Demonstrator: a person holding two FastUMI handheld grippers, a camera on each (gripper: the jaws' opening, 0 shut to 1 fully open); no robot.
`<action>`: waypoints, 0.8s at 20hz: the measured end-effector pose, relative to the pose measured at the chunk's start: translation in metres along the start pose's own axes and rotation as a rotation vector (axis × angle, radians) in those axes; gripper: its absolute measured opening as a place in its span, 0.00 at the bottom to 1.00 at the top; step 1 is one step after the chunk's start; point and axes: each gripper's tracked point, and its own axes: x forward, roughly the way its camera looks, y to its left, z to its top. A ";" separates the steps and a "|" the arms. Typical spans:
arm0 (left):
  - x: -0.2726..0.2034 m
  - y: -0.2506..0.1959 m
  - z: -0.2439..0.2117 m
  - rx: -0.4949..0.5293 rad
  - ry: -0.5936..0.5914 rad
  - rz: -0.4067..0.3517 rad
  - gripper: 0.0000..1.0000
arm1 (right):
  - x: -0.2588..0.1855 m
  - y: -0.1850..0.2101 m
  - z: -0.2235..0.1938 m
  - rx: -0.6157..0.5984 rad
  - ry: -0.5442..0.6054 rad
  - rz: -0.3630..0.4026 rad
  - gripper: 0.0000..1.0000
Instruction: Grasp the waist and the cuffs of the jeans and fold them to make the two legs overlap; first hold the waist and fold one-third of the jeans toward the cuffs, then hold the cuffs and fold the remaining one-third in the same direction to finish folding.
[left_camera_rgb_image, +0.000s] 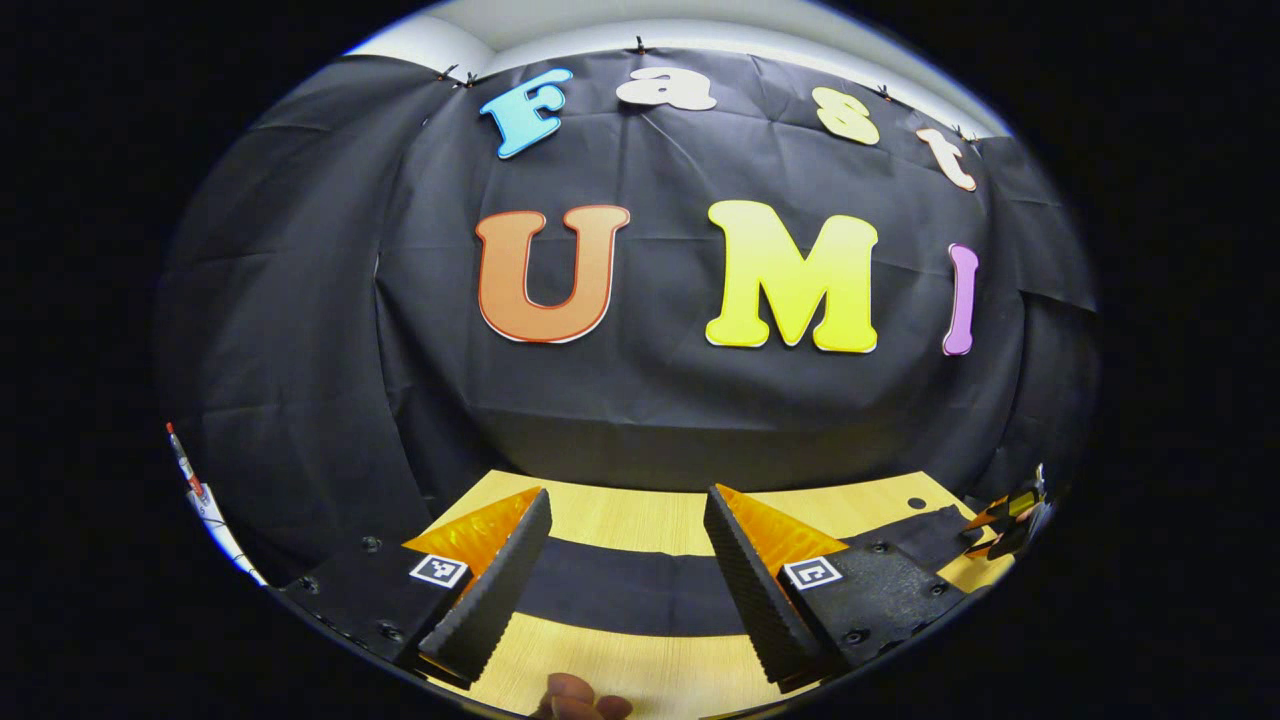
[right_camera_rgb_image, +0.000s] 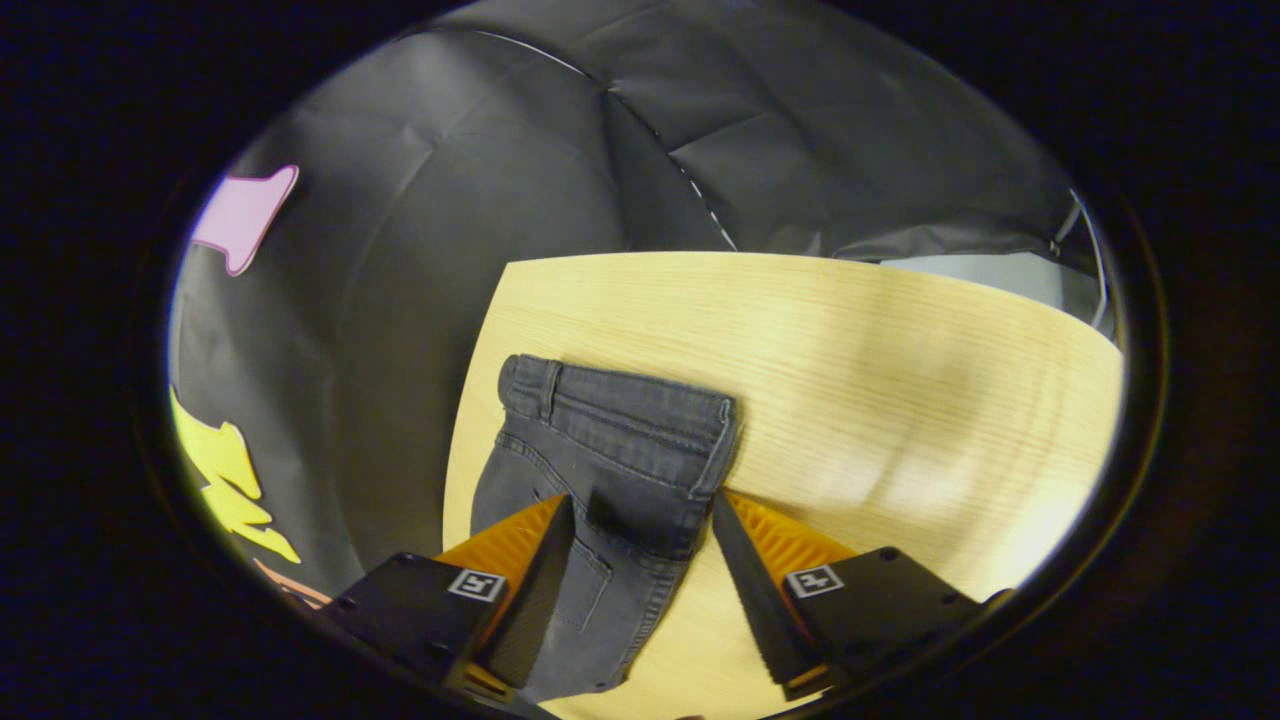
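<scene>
A pale wooden table (right_camera_rgb_image: 900, 380) sits before a black cloth wall (left_camera_rgb_image: 640, 400). The right gripper (right_camera_rgb_image: 640, 560) hovers with fingers spread over the dark jeans (right_camera_rgb_image: 610, 470), waistband farthest from it. The left gripper (left_camera_rgb_image: 625, 560), also spread, faces a jeans leg stretched across beyond its fingertips.

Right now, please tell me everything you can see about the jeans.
The jeans are dark grey denim with visible seams, a waistband with a belt loop, and a back pocket. They lie flat on the light wooden table, near its edge by the black cloth wall, waistband farthest from the camera. In the right gripper view, the open right gripper hovers over them, its fingers apart, gripping nothing.
</scene>
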 end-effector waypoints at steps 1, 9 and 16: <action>-0.001 0.001 0.001 -0.003 -0.002 0.004 0.99 | 0.006 0.001 0.002 0.026 0.002 0.023 0.74; -0.007 -0.001 0.009 -0.012 -0.004 0.000 0.98 | 0.016 -0.004 0.003 0.105 -0.023 0.127 0.10; -0.013 0.006 0.012 0.022 -0.015 0.001 0.87 | 0.007 0.002 0.004 -0.118 -0.107 0.060 0.05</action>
